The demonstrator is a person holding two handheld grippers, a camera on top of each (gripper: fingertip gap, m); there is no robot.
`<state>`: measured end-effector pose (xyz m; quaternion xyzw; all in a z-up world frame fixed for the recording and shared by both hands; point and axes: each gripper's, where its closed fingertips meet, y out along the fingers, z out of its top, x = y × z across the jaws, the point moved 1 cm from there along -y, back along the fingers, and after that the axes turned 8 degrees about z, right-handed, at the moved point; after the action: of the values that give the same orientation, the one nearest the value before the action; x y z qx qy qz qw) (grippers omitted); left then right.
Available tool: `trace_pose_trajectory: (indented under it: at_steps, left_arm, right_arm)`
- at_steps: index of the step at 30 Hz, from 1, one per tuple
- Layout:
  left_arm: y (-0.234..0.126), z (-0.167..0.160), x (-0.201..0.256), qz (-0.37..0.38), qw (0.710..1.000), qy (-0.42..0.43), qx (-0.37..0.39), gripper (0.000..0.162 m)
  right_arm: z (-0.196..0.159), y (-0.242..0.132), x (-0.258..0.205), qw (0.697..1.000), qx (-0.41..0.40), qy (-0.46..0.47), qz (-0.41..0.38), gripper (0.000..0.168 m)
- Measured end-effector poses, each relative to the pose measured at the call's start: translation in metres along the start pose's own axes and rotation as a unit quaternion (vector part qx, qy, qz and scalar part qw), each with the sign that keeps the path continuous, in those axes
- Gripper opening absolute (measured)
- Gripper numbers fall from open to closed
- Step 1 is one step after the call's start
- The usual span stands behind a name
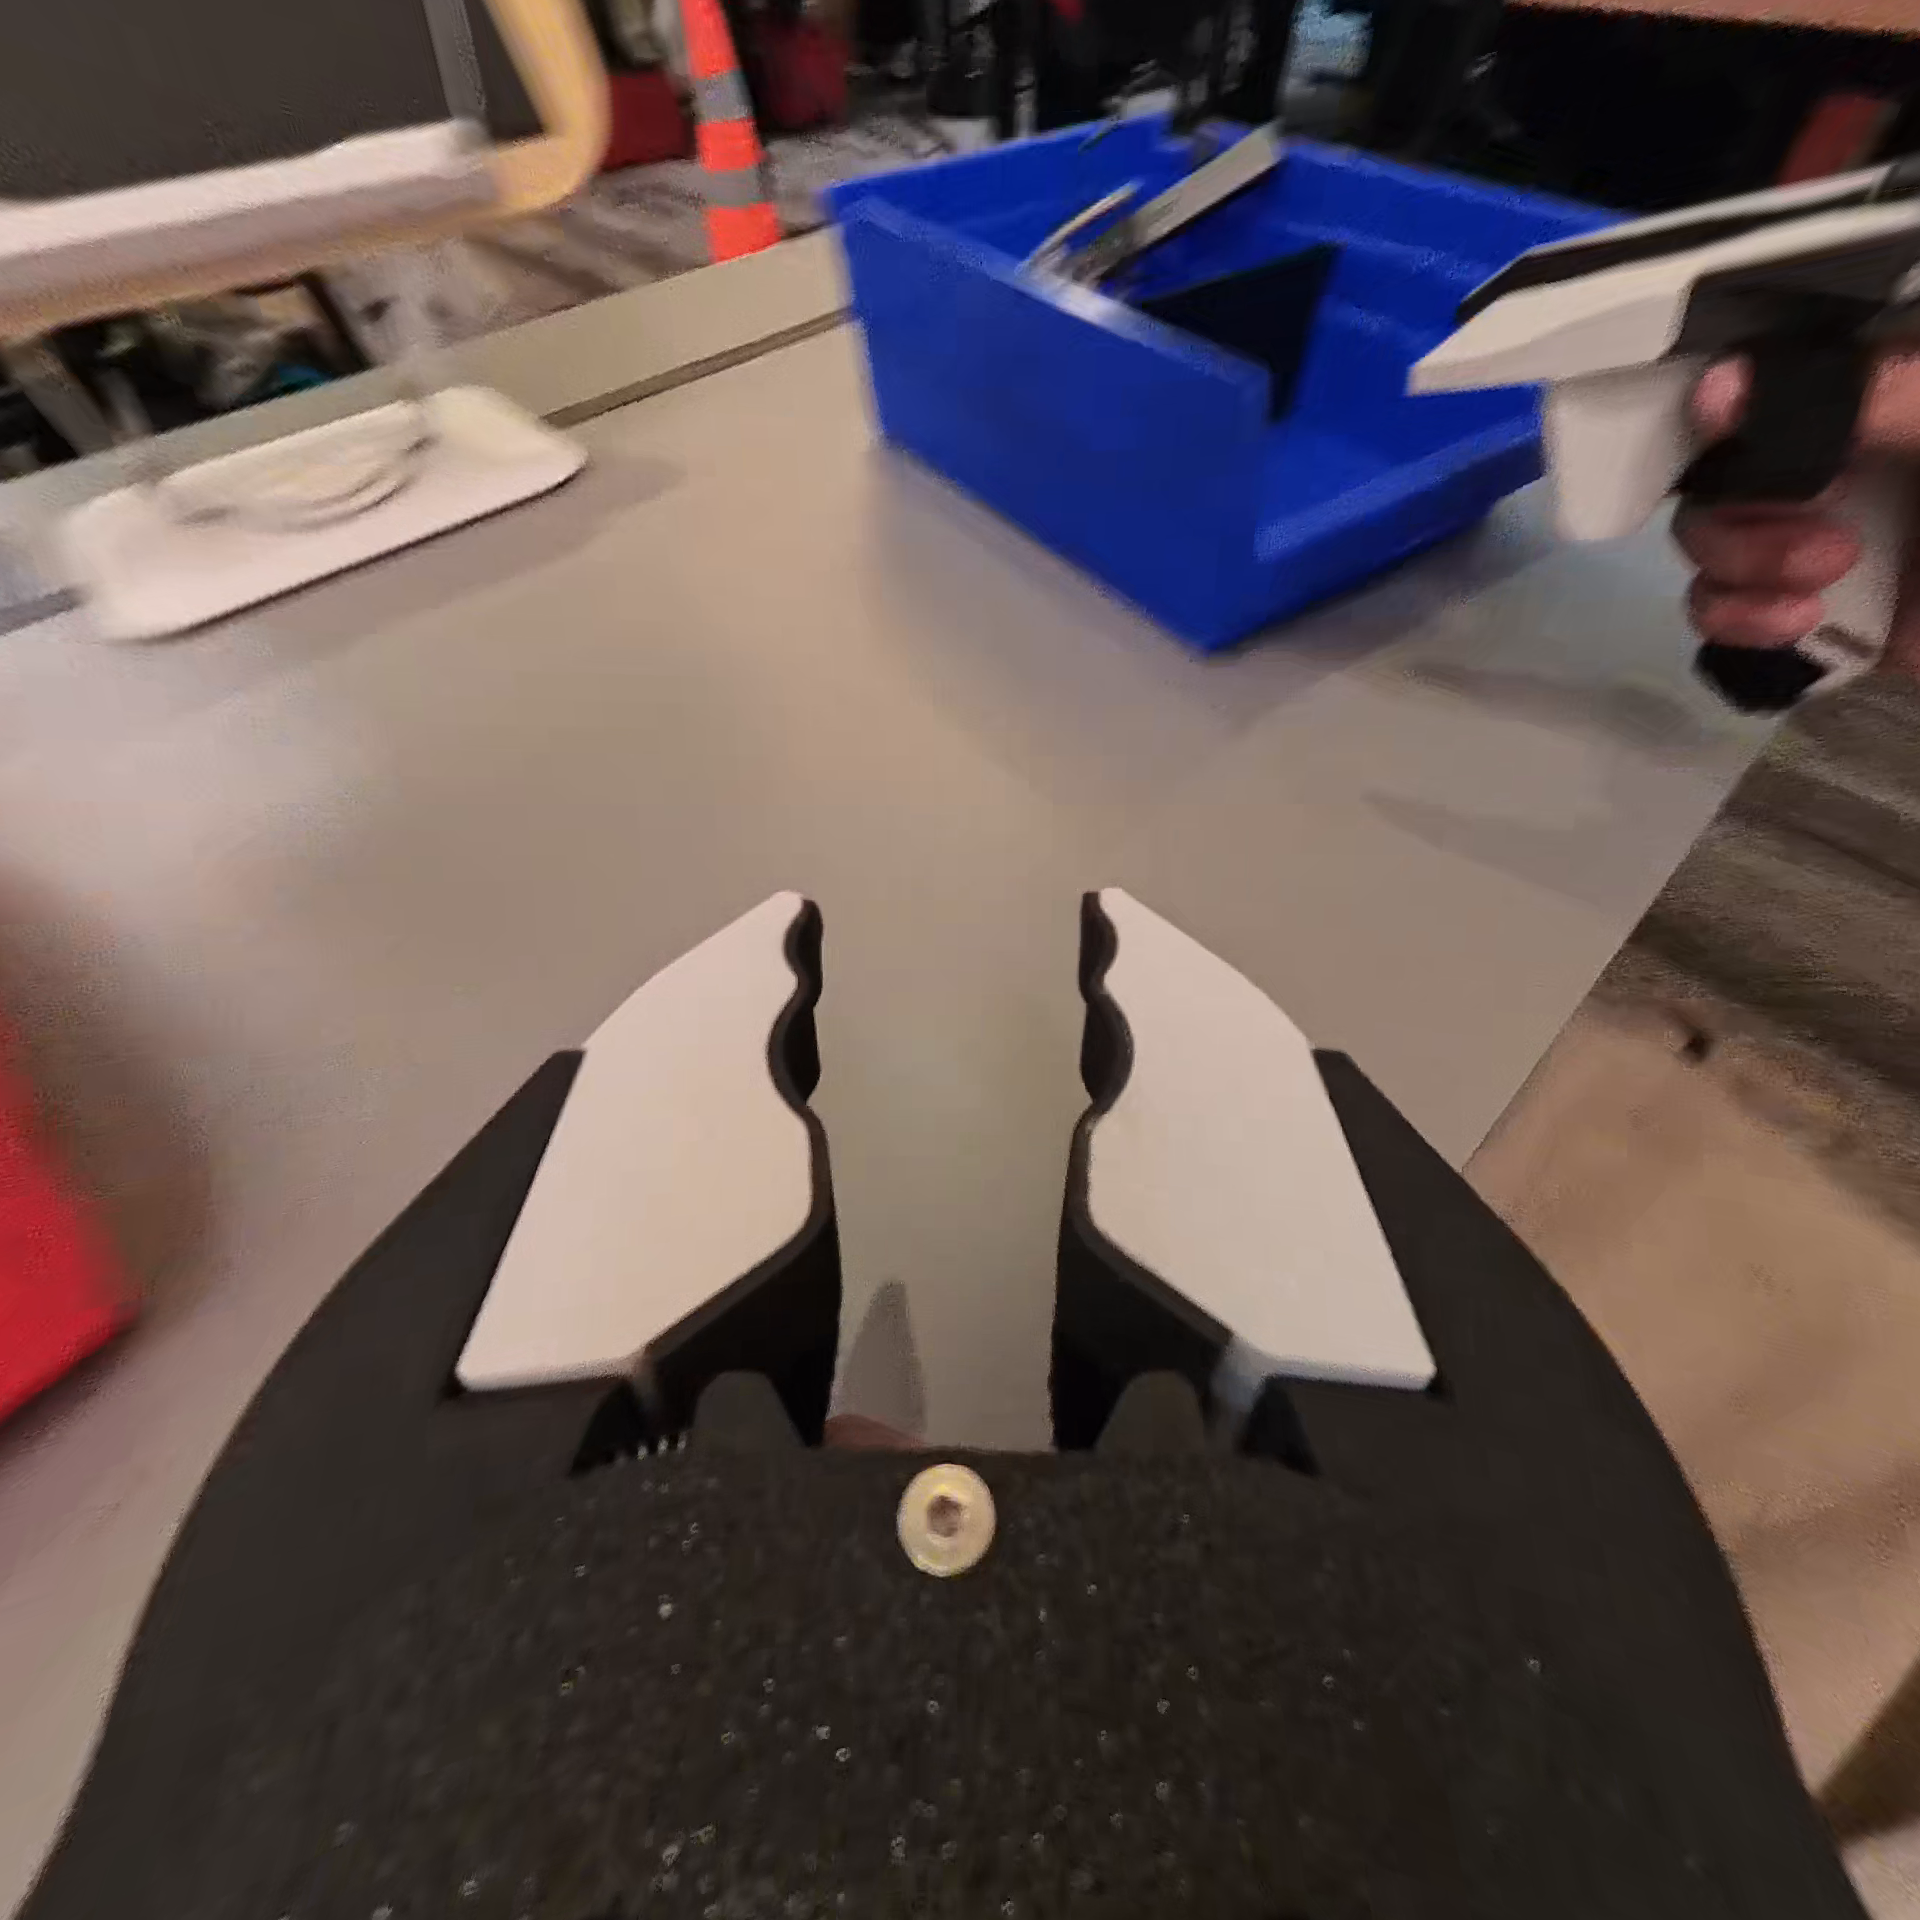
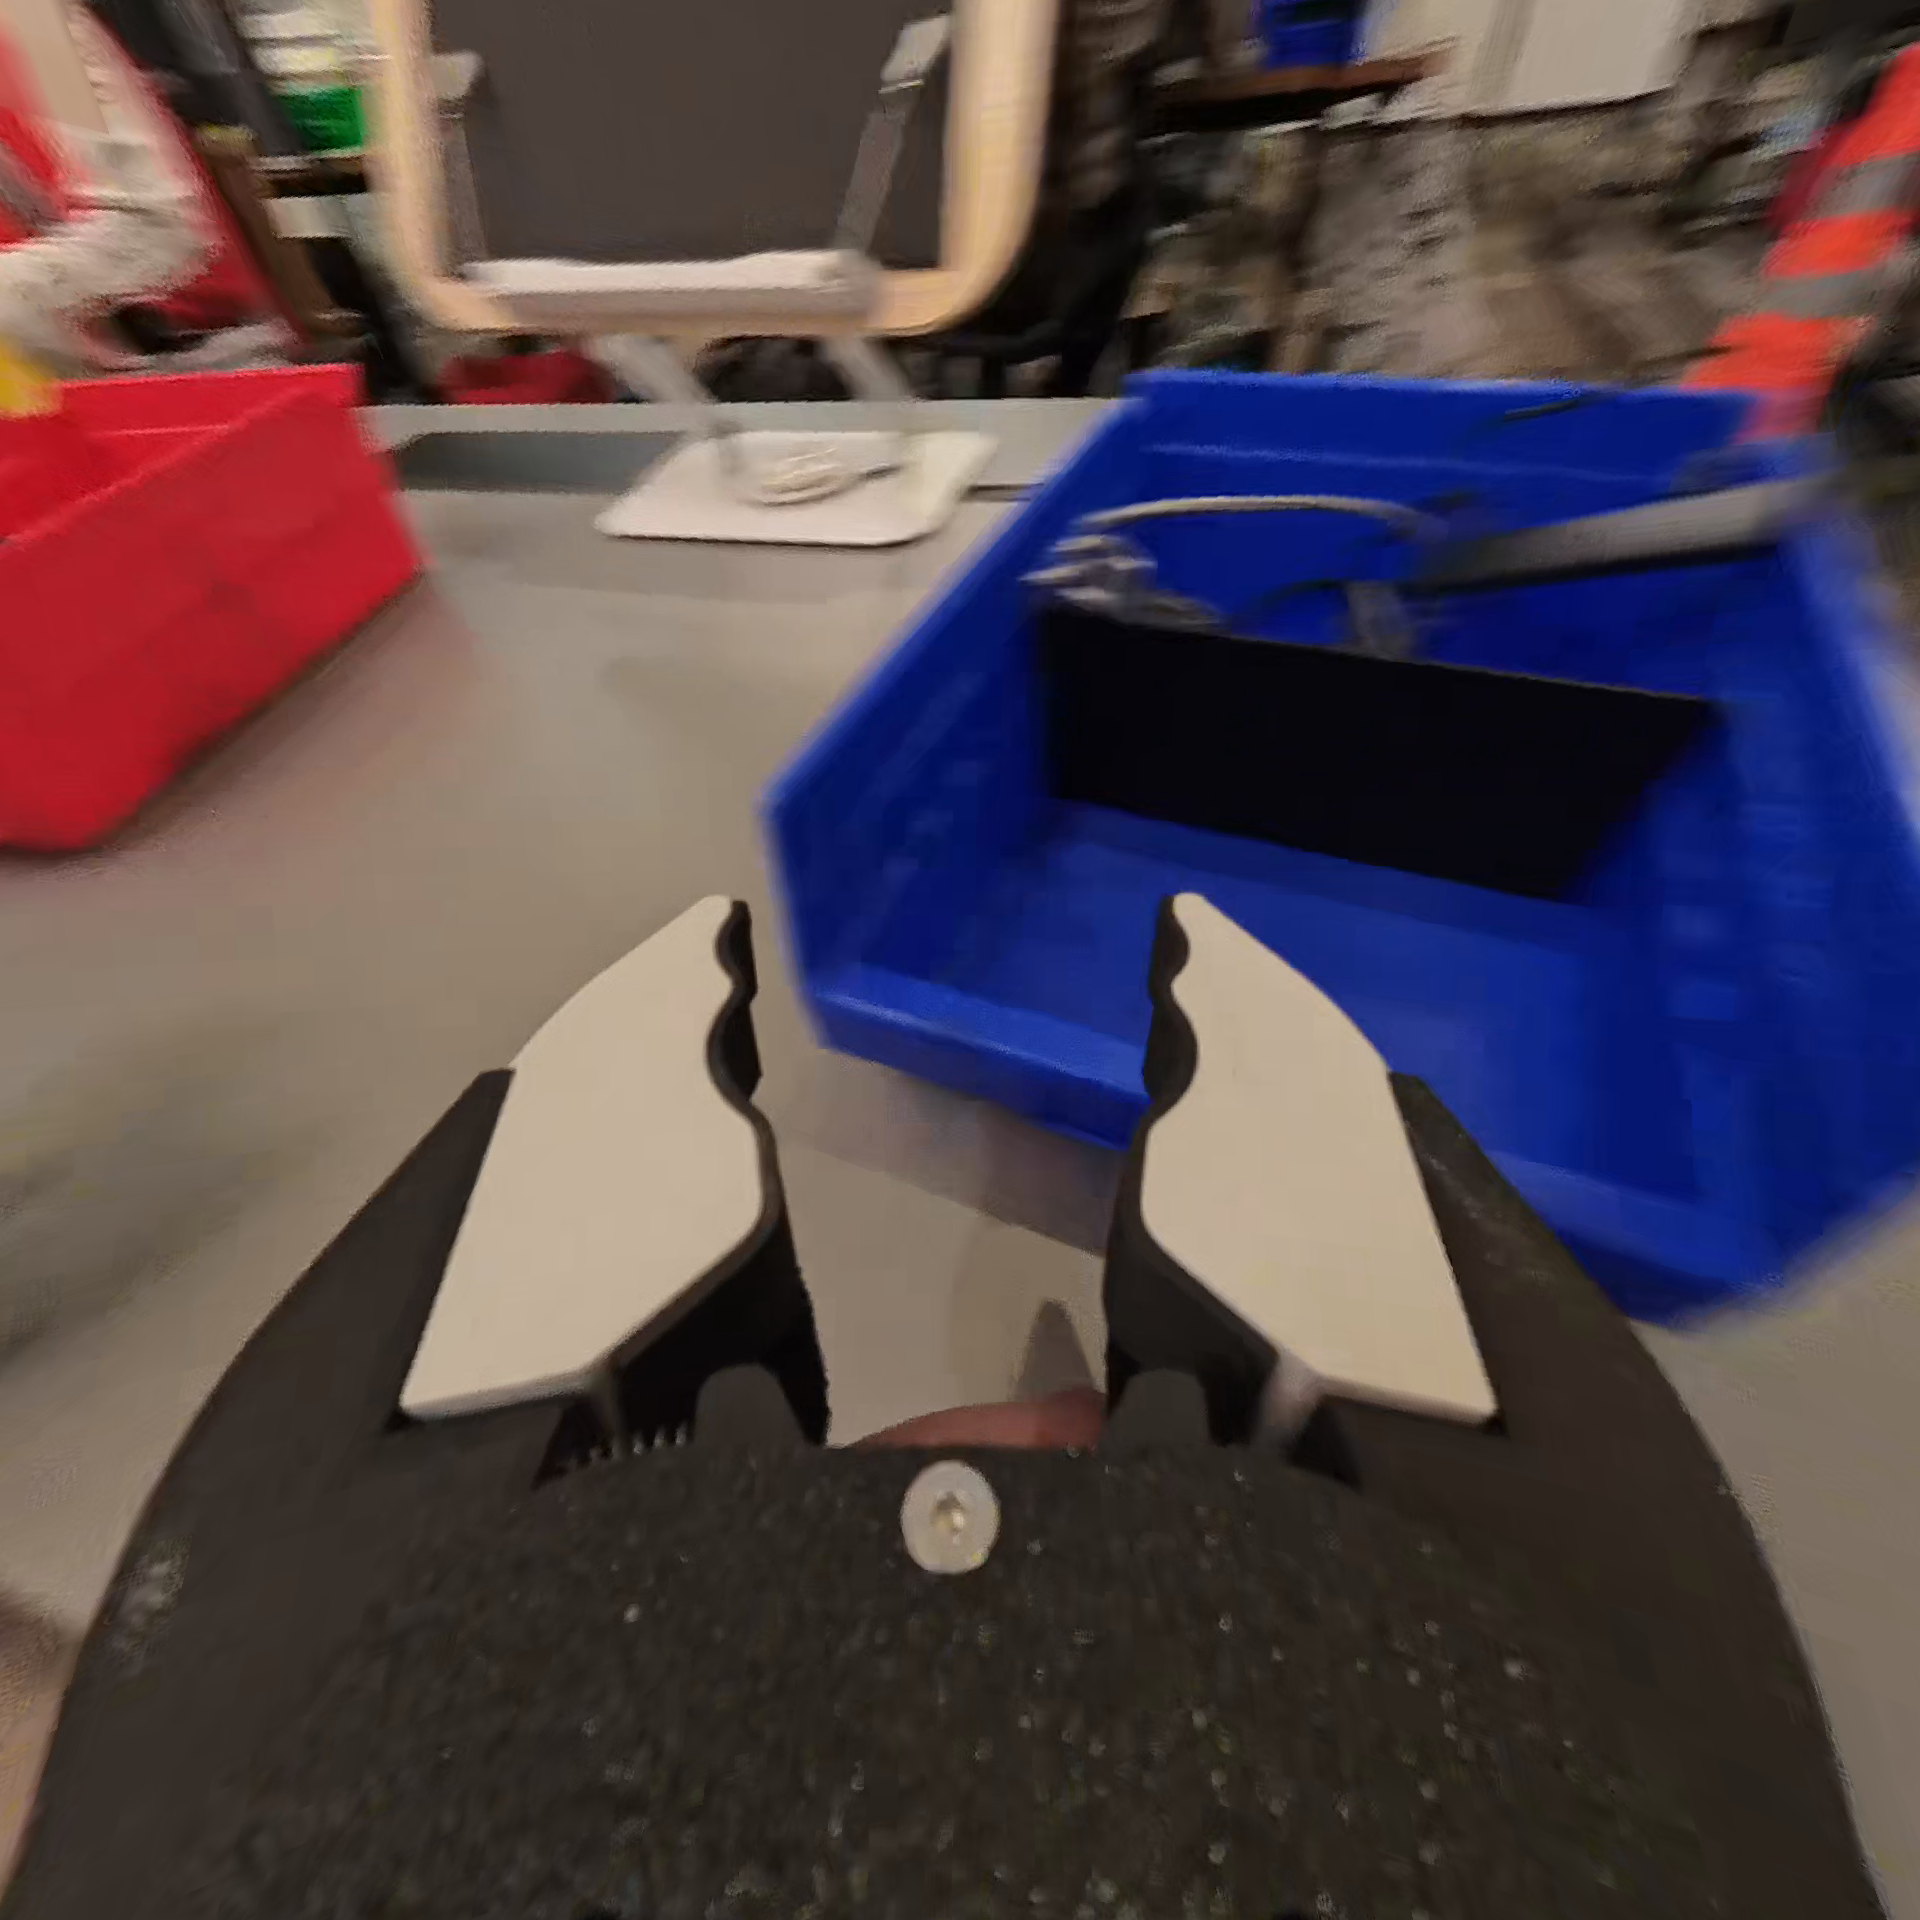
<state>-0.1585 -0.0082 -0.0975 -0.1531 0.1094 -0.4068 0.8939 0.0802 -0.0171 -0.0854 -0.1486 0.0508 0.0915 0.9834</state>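
My left gripper is open and empty above the bare grey table. A blue bin stands ahead to the right, with a black divider and metal utensils inside. My right gripper is open and empty, just in front of the blue bin's low front lip. The bin's black divider and blurred metal utensils lie behind it. The right gripper also shows in the left wrist view, held by a hand beside the bin.
A red bin stands on the left; it shows blurred in the left wrist view. A white tray with pale dishes lies at the far edge; also in the left wrist view. An orange cone and a chair stand beyond. The table's right edge is close.
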Motion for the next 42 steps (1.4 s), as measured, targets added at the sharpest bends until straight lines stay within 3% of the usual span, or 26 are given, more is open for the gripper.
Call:
trace_pose_trajectory:
  at_steps: [4,7,8,10,14,20,25,28,32,35,37,39,42]
  left_arm:
    - [0.099,0.049,0.078,-0.046,0.998,-0.035,-0.017,0.062]
    - [0.168,0.063,0.094,-0.018,0.997,-0.059,-0.044,0.067]
    - [0.184,0.063,0.094,-0.006,0.996,-0.067,-0.052,0.065]
    - [0.204,0.063,0.091,0.004,0.994,-0.091,-0.053,0.044]
    - [0.205,0.061,0.068,0.076,0.993,-0.058,-0.065,0.013]
    - [0.137,0.046,-0.003,0.138,0.984,-0.105,-0.046,0.005]
    - [0.052,0.017,-0.104,0.222,0.967,-0.113,-0.048,0.004]
    - [0.032,-0.003,-0.147,0.249,0.959,-0.121,-0.055,0.004]
    - [0.032,-0.017,-0.169,0.253,0.958,-0.121,-0.063,0.005]
    - [0.016,-0.017,-0.156,0.181,0.972,-0.139,-0.052,0.016]
    - [-0.026,0.0,-0.163,0.151,0.972,-0.181,0.009,0.035]
    - [-0.084,0.005,-0.203,0.184,0.956,-0.22,0.064,0.036]
    - [-0.156,-0.037,-0.297,0.318,0.915,-0.244,0.038,0.039]
  right_arm:
    - [0.006,-0.05,0.09,0.981,0.033,-0.001,-0.189,0.062]
    - [-0.004,-0.045,0.123,0.977,0.019,0.046,-0.209,0.062]
    - [-0.009,-0.039,0.133,0.972,0.014,0.07,-0.223,0.056]
    - [-0.023,-0.026,0.147,0.964,-0.023,0.099,-0.247,0.045]
    - [-0.03,-0.015,0.14,0.968,-0.044,0.113,-0.221,0.004]
    - [-0.02,0.005,0.045,0.977,-0.048,0.078,-0.194,0.003]
    - [-0.022,0.065,-0.07,0.992,-0.049,0.043,-0.109,0.004]
    - [-0.026,0.101,-0.111,0.995,-0.066,0.023,-0.077,0.004]
    - [-0.025,0.127,-0.123,0.994,-0.079,0.033,-0.067,0.004]
    - [-0.024,0.128,-0.115,0.994,-0.095,0.011,-0.046,0.009]
    - [-0.021,0.111,-0.106,0.994,-0.105,0.004,-0.043,0.037]
    - [-0.011,0.086,-0.103,0.995,-0.091,-0.011,-0.034,0.04]
    - [0.004,0.059,-0.108,0.995,-0.065,-0.054,-0.052,0.032]
